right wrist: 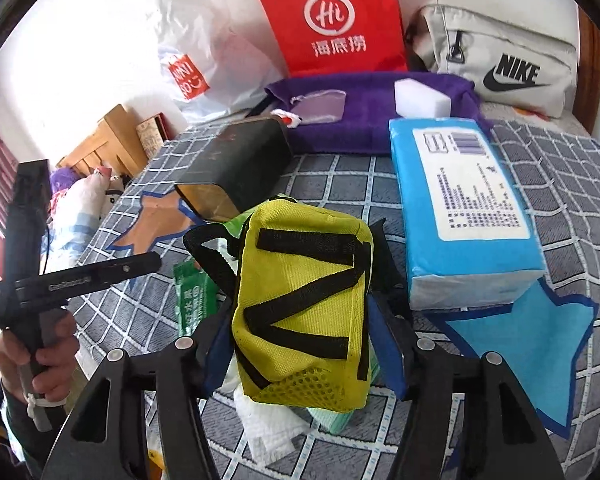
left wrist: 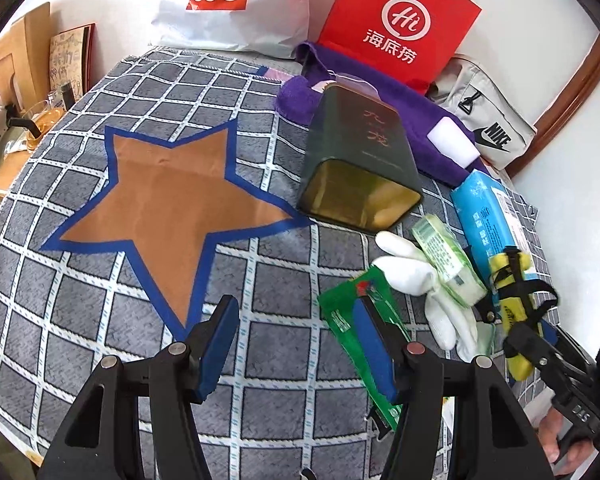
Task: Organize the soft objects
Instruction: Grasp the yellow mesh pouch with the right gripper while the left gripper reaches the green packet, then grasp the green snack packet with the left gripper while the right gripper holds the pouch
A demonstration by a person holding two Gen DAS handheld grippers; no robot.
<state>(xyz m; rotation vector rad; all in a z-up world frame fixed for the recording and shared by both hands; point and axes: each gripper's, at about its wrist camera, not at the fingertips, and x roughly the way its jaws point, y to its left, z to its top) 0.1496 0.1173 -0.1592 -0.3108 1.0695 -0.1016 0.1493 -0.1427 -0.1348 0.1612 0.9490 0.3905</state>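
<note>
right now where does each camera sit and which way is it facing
Left wrist: rides on the left gripper, open over the checked cloth, looking toward the green tin and red bag; the right gripper shows at right.
Right wrist: rides on the right gripper, shut on the yellow pouch, facing the blue tissue pack; the left hand shows at left.
Shared: tin, red bag, purple towel, yellow pouch.

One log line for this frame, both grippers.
left gripper: open, empty | right gripper: shut on yellow pouch | white glove: on mat
</note>
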